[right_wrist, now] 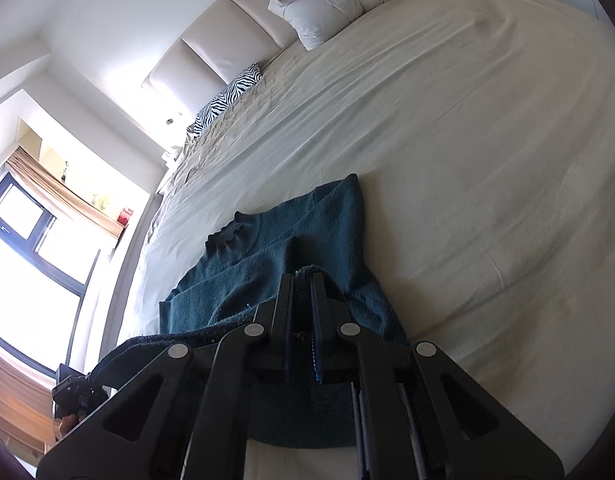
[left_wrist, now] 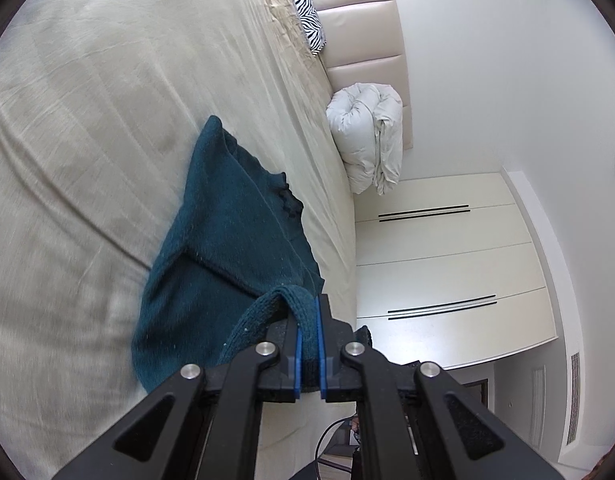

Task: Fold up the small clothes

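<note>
Teal knit sweater (left_wrist: pixel 211 240) lies on the bed (left_wrist: pixel 87 120), body flat, near hem raised. Left gripper (left_wrist: pixel 308 320) and right gripper (right_wrist: pixel 302 292) each clamp that hem; folding appears barely begun.

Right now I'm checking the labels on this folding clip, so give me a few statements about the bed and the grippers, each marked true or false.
1. Both grippers are shut on the teal sweater. True: the left gripper and the right gripper each pinch its knit.
2. The sweater lies on a wooden table. False: it lies on the bed sheet.
3. A zebra-print pillow sits near the headboard. True.
4. The white duvet is spread flat over the sweater. False: it is bundled by the headboard, apart from the sweater.
</note>
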Action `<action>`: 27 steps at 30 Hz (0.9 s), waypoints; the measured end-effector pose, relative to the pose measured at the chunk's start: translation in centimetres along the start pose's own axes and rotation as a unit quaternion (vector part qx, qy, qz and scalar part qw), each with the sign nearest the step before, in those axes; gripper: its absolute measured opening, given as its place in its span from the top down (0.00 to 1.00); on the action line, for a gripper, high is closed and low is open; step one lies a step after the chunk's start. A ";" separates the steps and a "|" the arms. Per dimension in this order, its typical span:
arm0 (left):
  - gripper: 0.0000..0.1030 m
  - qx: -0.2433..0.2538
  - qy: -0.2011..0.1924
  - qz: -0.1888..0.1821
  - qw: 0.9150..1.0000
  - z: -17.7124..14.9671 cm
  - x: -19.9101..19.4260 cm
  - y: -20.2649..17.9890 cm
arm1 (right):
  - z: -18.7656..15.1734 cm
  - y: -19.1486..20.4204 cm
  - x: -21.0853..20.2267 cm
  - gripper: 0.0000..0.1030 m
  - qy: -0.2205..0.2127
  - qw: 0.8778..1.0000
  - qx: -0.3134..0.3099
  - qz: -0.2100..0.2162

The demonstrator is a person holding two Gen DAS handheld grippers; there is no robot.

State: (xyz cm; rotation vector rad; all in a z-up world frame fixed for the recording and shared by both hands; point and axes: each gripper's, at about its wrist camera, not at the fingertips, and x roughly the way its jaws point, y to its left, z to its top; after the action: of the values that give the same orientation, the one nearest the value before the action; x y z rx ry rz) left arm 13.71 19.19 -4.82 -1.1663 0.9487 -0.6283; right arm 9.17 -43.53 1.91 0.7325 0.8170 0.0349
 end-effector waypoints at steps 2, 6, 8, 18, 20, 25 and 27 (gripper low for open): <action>0.95 -0.003 -0.001 0.002 1.000 0.4 0.4 0.1 | 0.3 0.0 0.7 0.93 0.000 1.000 -0.003 -0.005; 0.95 -0.008 -0.002 0.003 1.000 1.3 1.2 0.4 | 0.8 -0.1 2.0 0.93 0.000 1.000 -0.002 -0.013; 0.95 -0.010 -0.003 0.004 1.000 1.7 1.6 0.6 | 1.1 -0.2 2.7 0.93 -0.002 1.000 0.002 -0.012; 0.95 -0.026 -0.014 0.003 1.000 4.0 2.7 1.4 | 2.5 -0.5 5.4 0.93 -0.005 1.000 0.005 -0.020; 0.95 -0.028 -0.016 0.004 0.999 4.5 3.0 1.5 | 2.8 -0.6 6.2 0.93 -0.003 1.000 0.005 -0.024; 0.95 -0.034 -0.019 0.008 0.999 5.6 3.7 1.8 | 3.4 -0.6 7.6 0.93 -0.005 1.000 0.009 -0.027; 0.95 -0.036 -0.019 0.009 0.999 5.9 4.1 1.8 | 3.7 -0.5 8.1 0.93 -0.006 1.000 0.010 -0.029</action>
State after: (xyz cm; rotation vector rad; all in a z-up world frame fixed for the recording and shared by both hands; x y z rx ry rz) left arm 20.71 19.16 -7.14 -1.2290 0.9543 -0.5596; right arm 17.17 -43.64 -1.98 0.7265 0.8272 -0.0291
